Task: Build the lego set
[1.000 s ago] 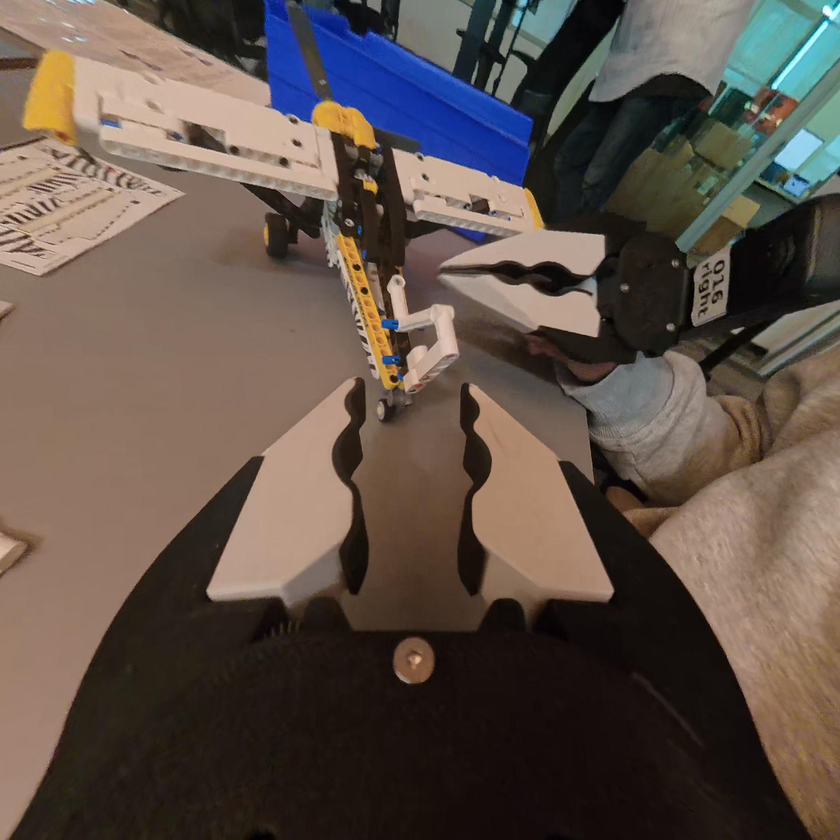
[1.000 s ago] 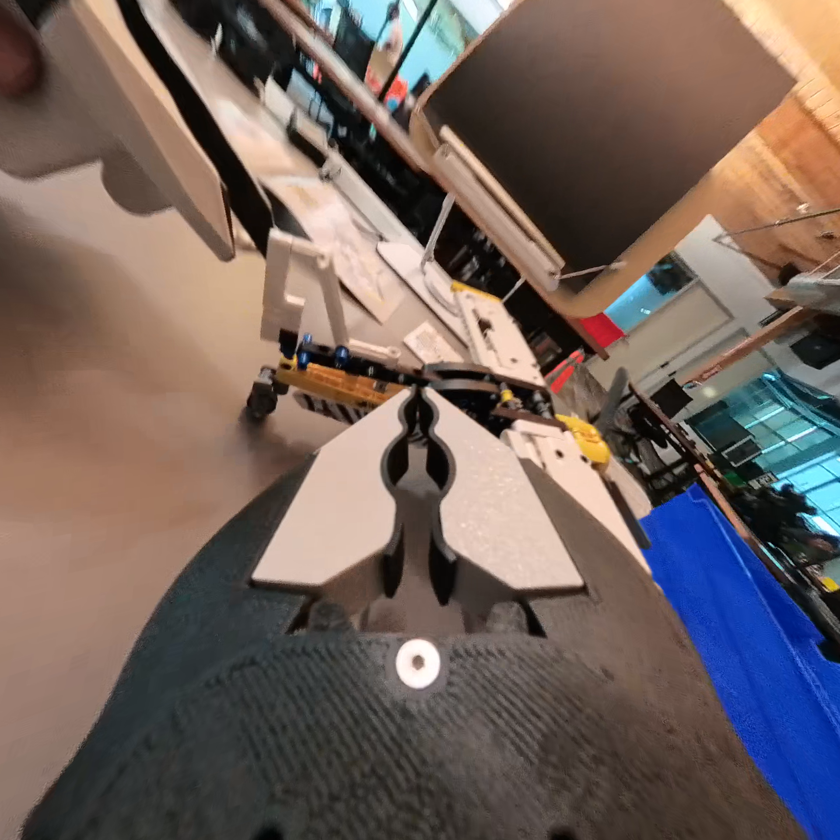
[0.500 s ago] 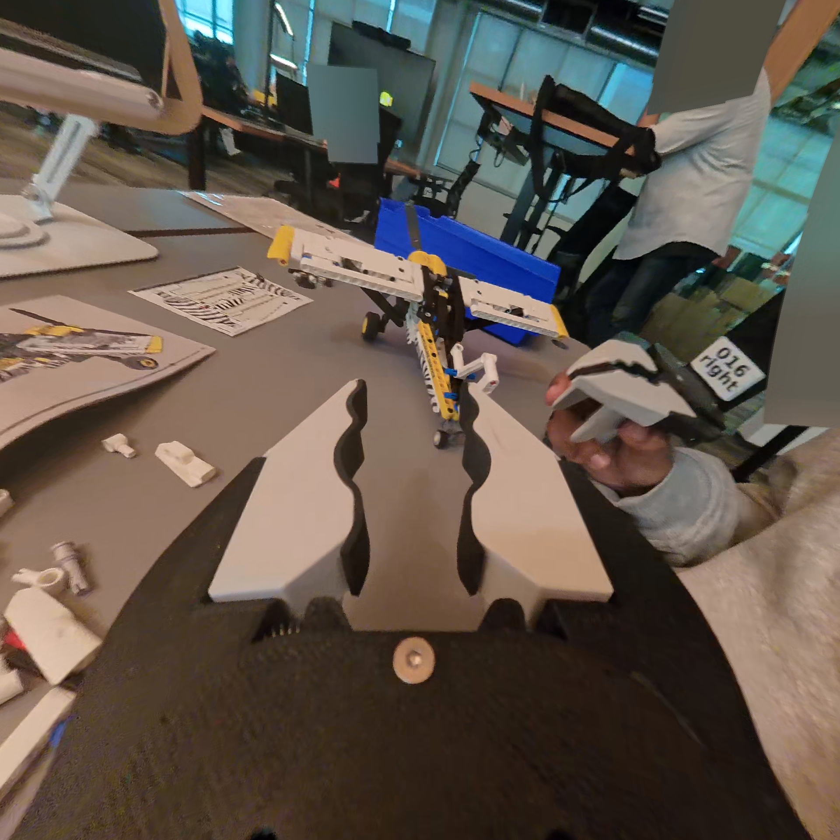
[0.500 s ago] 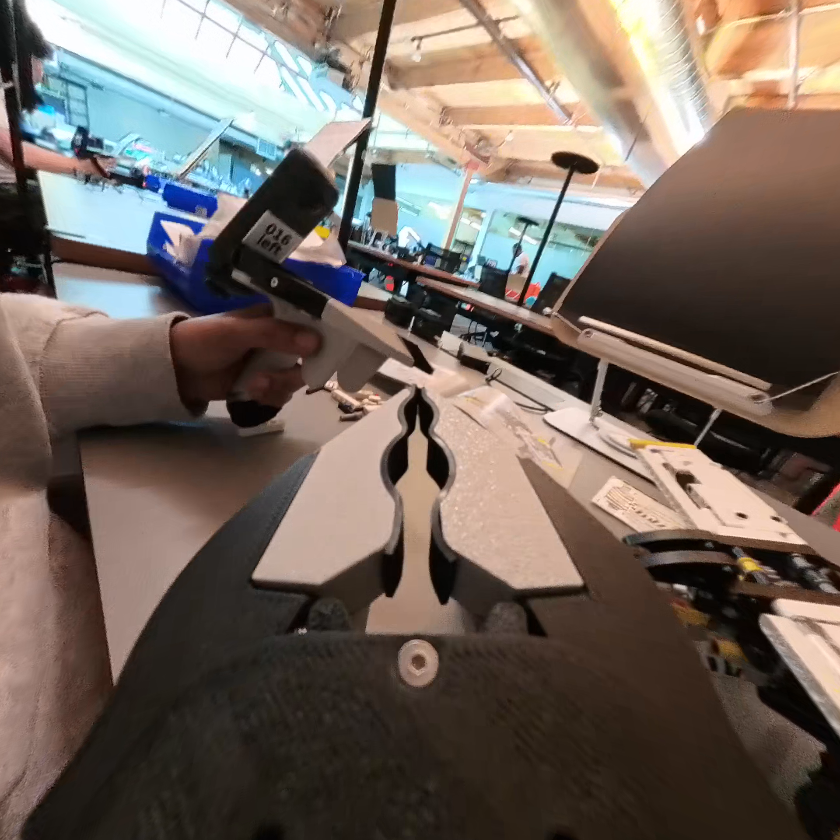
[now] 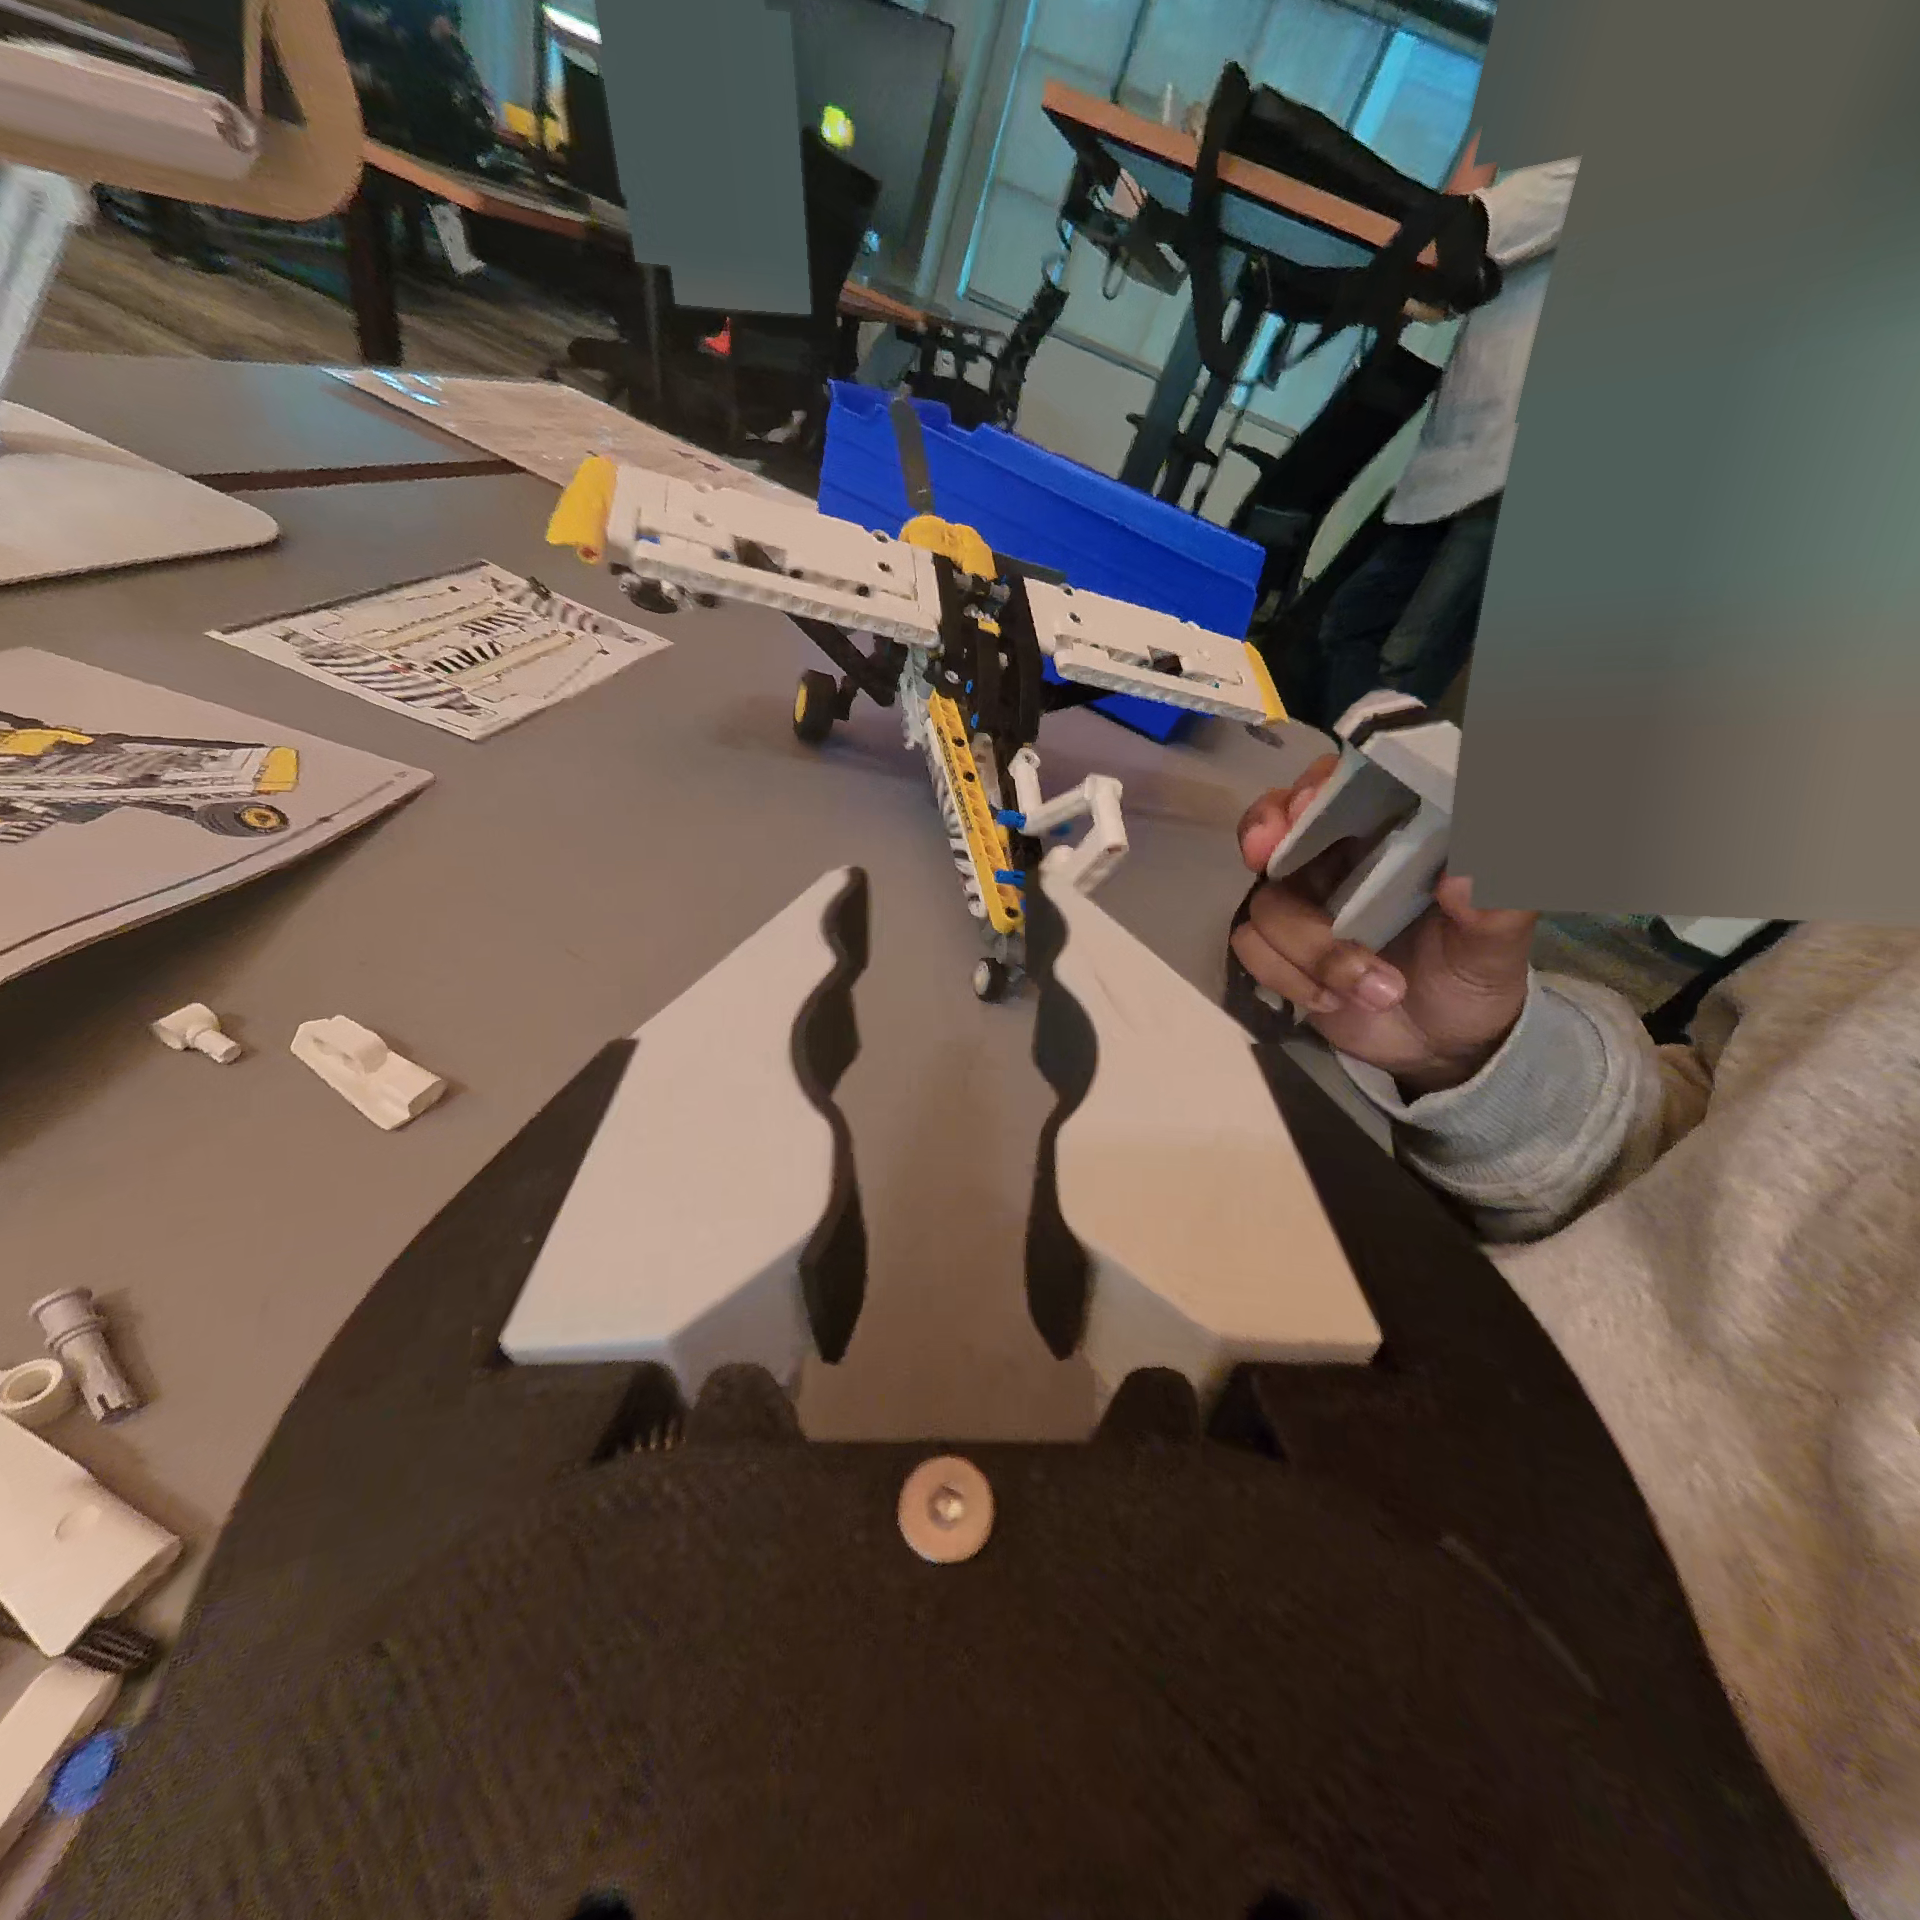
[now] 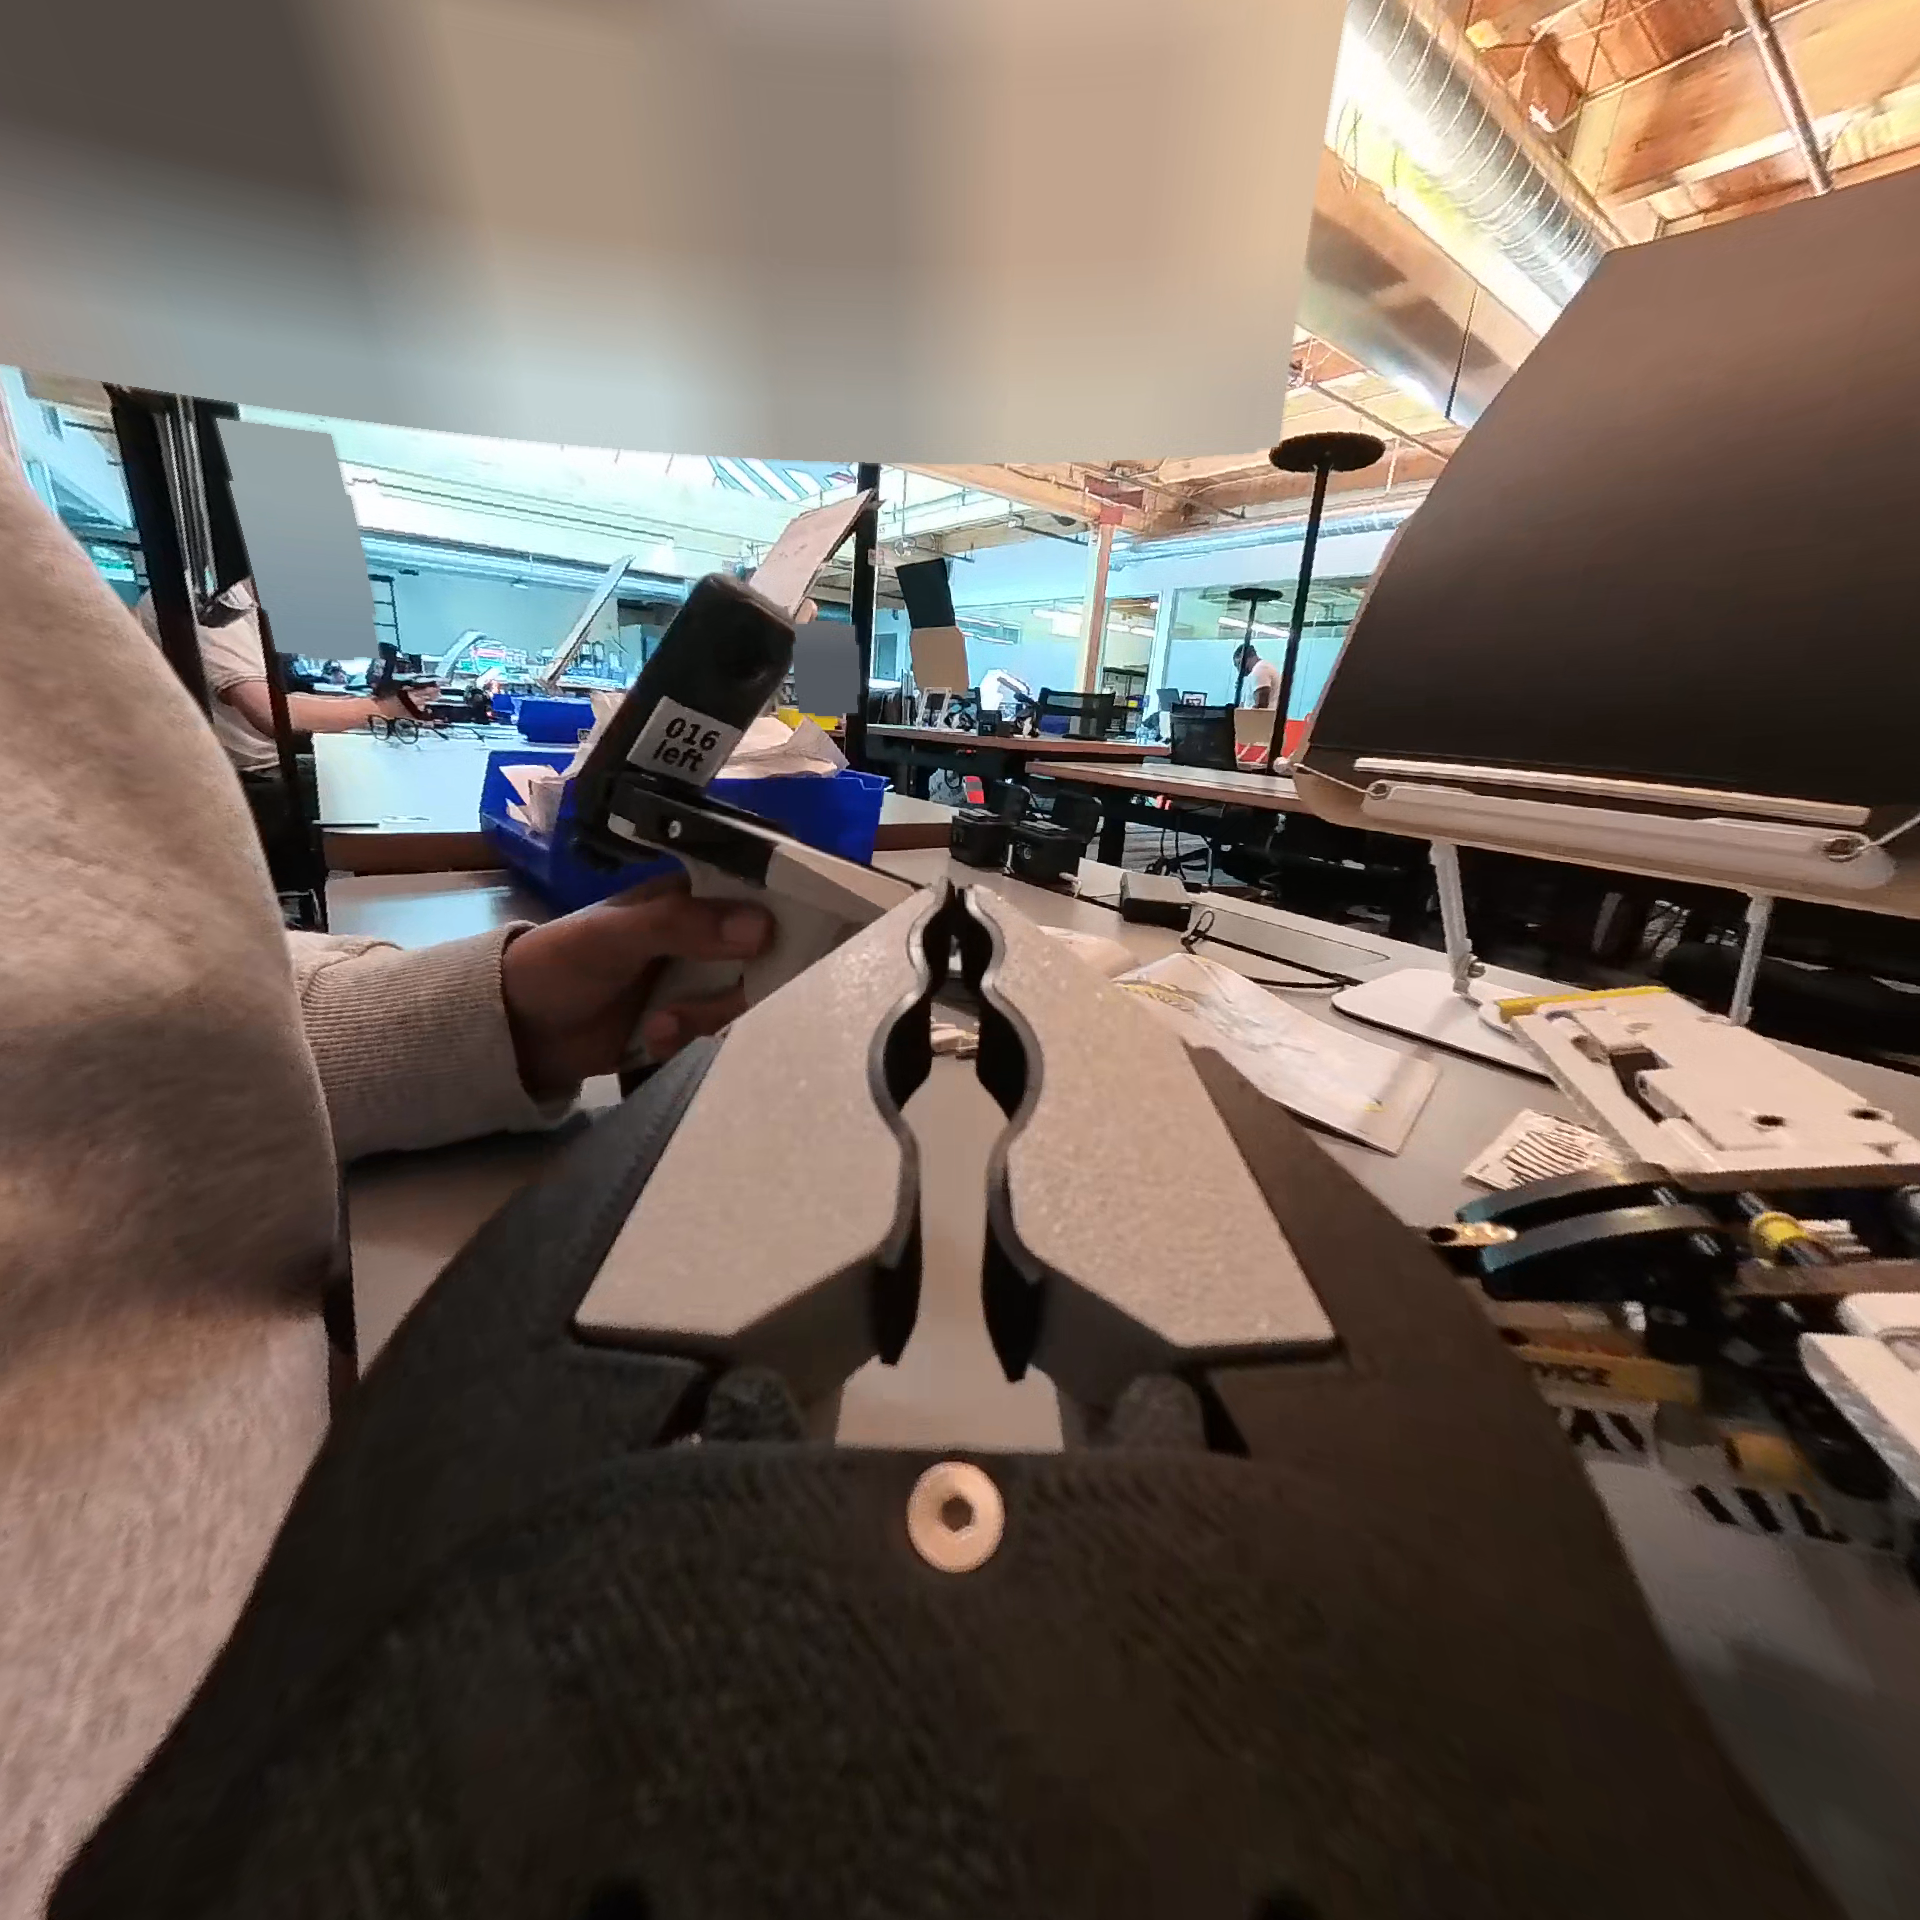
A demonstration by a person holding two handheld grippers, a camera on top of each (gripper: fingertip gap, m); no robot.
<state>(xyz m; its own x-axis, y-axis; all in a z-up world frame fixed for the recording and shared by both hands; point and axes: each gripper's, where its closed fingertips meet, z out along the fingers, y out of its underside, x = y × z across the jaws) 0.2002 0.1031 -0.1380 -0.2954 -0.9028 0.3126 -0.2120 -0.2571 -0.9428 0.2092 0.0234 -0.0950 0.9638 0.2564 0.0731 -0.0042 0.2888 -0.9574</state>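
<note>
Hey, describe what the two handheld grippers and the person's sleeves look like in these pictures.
Both grippers match: the left gripper and right gripper each have two pale grey wedge-shaped fingers with wavy black inner pads, set on a broad black textured body with one silver screw. The left one carries a black block with a white label. No cables show. The person wears a light beige knit sweater with ribbed sleeve cuffs.

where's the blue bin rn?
Left wrist view: the blue bin sits at the far edge of the grey table, right of centre, directly behind the lego plane, partly hidden by its wings.
</note>
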